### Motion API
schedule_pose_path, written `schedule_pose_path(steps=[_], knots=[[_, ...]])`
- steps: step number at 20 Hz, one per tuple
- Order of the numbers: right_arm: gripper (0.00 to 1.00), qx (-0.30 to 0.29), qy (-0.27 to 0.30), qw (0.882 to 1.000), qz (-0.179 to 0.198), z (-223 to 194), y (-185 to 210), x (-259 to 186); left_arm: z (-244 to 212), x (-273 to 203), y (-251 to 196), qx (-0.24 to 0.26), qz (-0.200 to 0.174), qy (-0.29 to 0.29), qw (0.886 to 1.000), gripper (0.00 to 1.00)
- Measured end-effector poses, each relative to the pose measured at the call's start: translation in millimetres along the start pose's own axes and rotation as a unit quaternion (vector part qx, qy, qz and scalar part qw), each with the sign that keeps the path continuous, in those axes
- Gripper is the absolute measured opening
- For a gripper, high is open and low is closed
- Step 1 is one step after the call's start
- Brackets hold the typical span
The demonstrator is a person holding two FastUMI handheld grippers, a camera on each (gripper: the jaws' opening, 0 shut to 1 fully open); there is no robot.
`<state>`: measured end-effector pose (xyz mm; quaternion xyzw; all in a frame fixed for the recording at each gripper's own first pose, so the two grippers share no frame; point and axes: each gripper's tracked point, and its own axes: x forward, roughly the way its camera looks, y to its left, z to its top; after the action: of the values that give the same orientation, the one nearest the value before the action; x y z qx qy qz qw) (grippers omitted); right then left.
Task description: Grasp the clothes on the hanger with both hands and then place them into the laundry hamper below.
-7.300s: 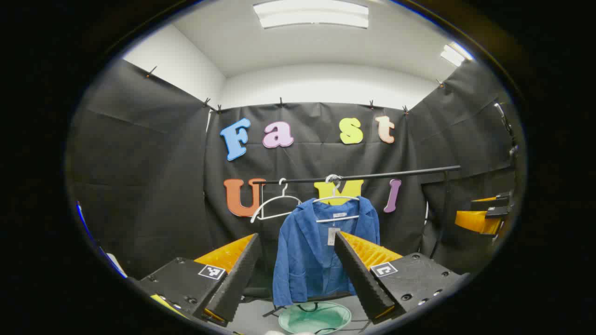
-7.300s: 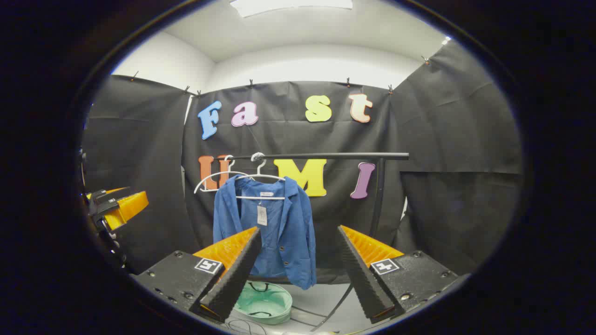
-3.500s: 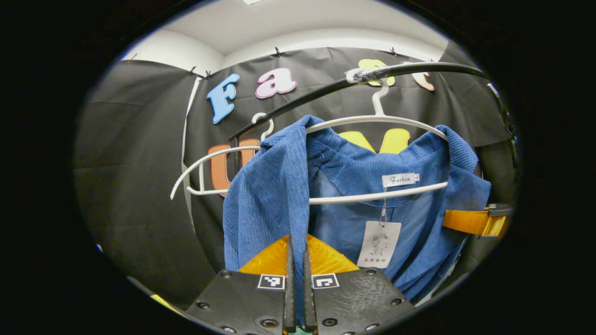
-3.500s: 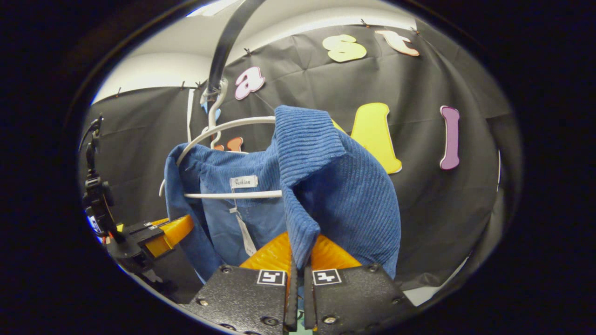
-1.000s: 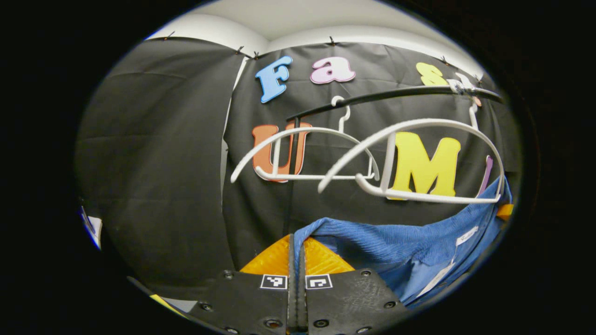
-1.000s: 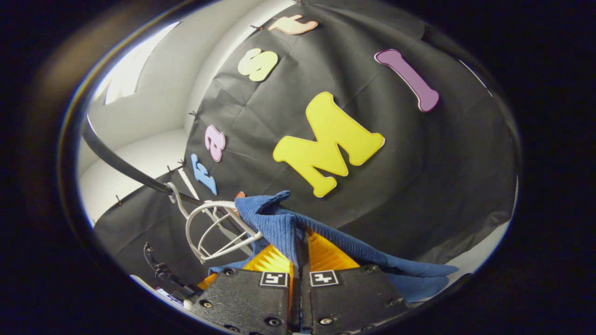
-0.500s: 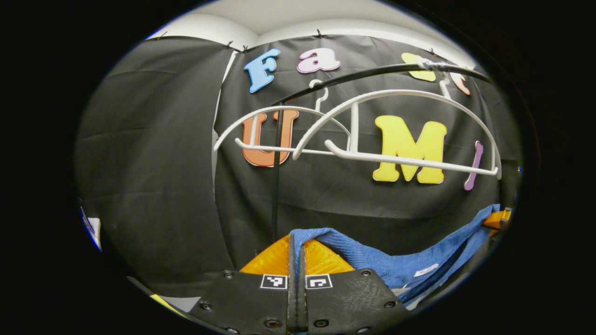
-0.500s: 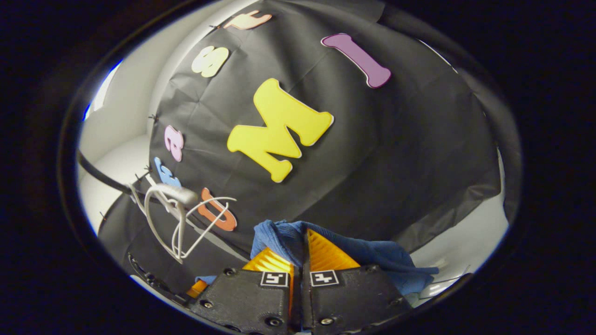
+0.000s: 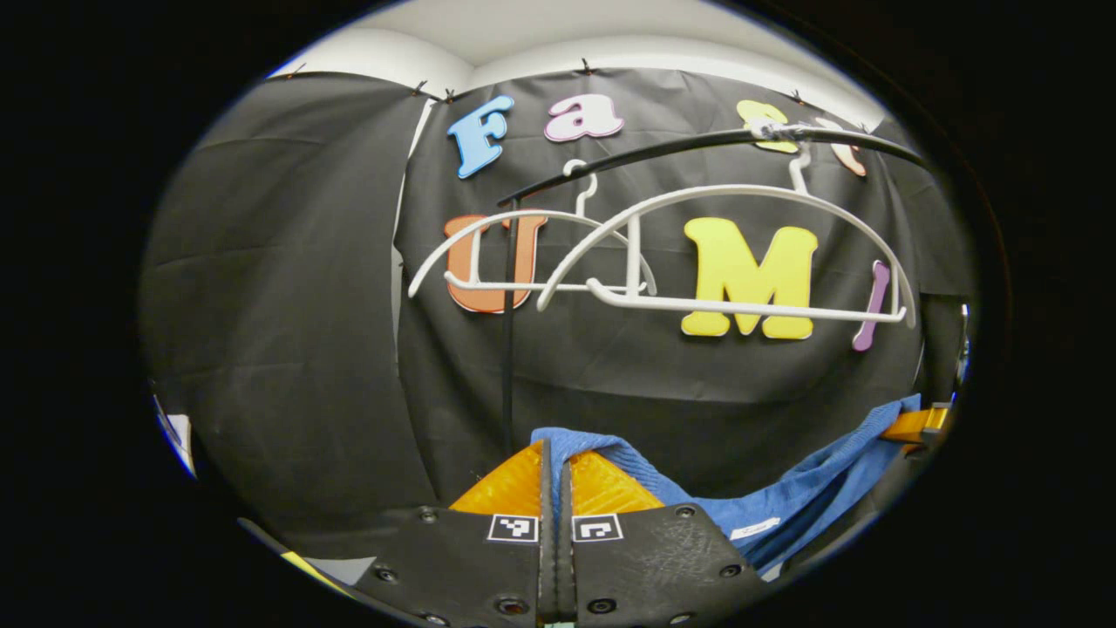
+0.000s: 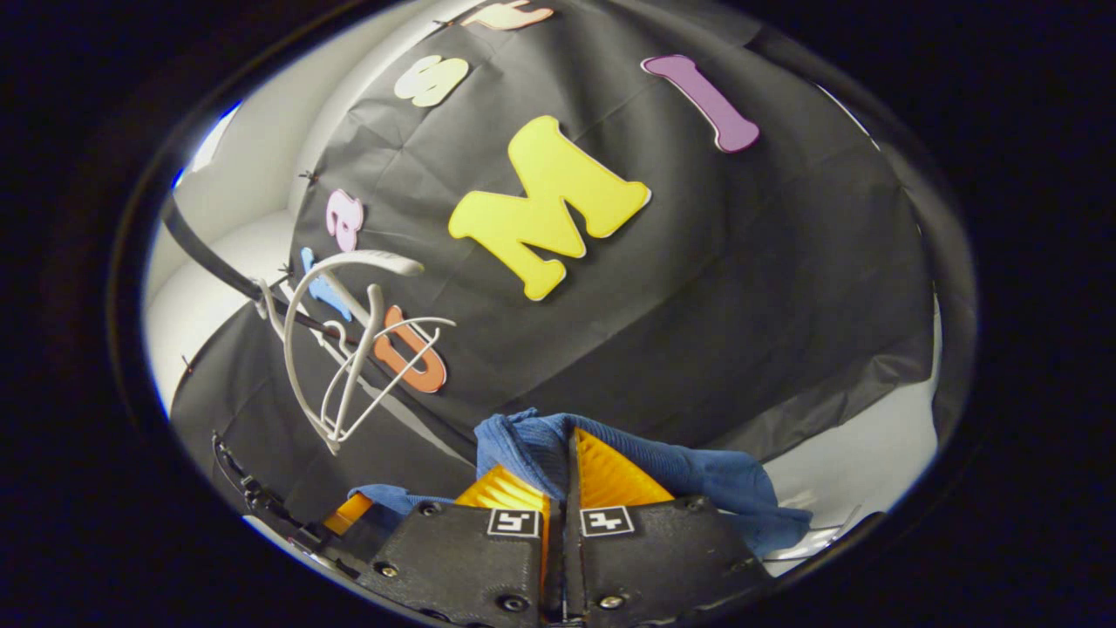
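Blue ribbed cloth was what both views had at their lower edge: the clothes (image 9: pixel 785 501), a blue jacket, hung clear of the hangers and stretched between the two grippers. In the left gripper view, going from left to right, a dark upright pole (image 9: pixel 508 349) stood against the booth wall, and beside it the left gripper (image 9: pixel 555 462) had its fingers drawn fully together with a fold of the jacket pinched between them. From that pinch the cloth sagged away to the right and rose again to the far edge, where a part of the right gripper (image 9: pixel 911 425) met it. Above, well apart from the cloth, two bare white hangers hung from a black rail (image 9: pixel 697 144), the farther hanger (image 9: pixel 523 253) to the left and the nearer hanger (image 9: pixel 724 253) to the right. In the right gripper view the same two hangers (image 10: pixel 349 349) showed tilted at the left, and a small part of the left gripper (image 10: pixel 344 515) sat low beneath them with blue cloth (image 10: pixel 680 475) against it. At the centre the right gripper (image 10: pixel 562 471) was likewise closed tight on a bunched corner of the jacket, which spilled over both fingers and trailed down to the right.
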<state>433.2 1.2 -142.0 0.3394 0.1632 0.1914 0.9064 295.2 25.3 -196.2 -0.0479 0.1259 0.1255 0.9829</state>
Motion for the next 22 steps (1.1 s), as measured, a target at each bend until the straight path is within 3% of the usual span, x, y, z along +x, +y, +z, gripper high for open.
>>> schedule_pose_path(steps=[6, 13, 16, 18, 19, 22], knots=[[0.04, -0.035, -0.002, 0.999, 0.014, -36.2, 70.1, -24.3, 17.2, -28.1, 7.4, -0.009, -0.045, -0.005, 0.999, 0.00], [0.04, -0.084, 0.024, 0.996, 0.030, -98.2, 138.8, -15.9, 10.6, -52.4, 9.2, -0.030, -0.090, 0.007, 0.996, 0.00], [0.04, -0.117, 0.045, 0.992, 0.018, -127.5, 143.8, -7.1, -6.6, -55.9, 4.8, -0.027, -0.110, 0.024, 0.993, 0.03], [0.05, -0.127, 0.057, 0.990, 0.005, -145.4, 139.7, 0.2, -26.7, -55.6, -0.3, -0.031, -0.117, 0.042, 0.992, 0.00], [0.05, -0.134, 0.064, 0.989, -0.004, -154.3, 135.4, 3.2, -35.1, -55.7, -5.6, -0.034, -0.120, 0.048, 0.991, 0.05], [0.05, -0.148, 0.090, 0.984, -0.028, -196.6, 116.6, 0.7, -68.9, -49.5, -11.2, -0.033, -0.132, 0.077, 0.988, 0.05]])
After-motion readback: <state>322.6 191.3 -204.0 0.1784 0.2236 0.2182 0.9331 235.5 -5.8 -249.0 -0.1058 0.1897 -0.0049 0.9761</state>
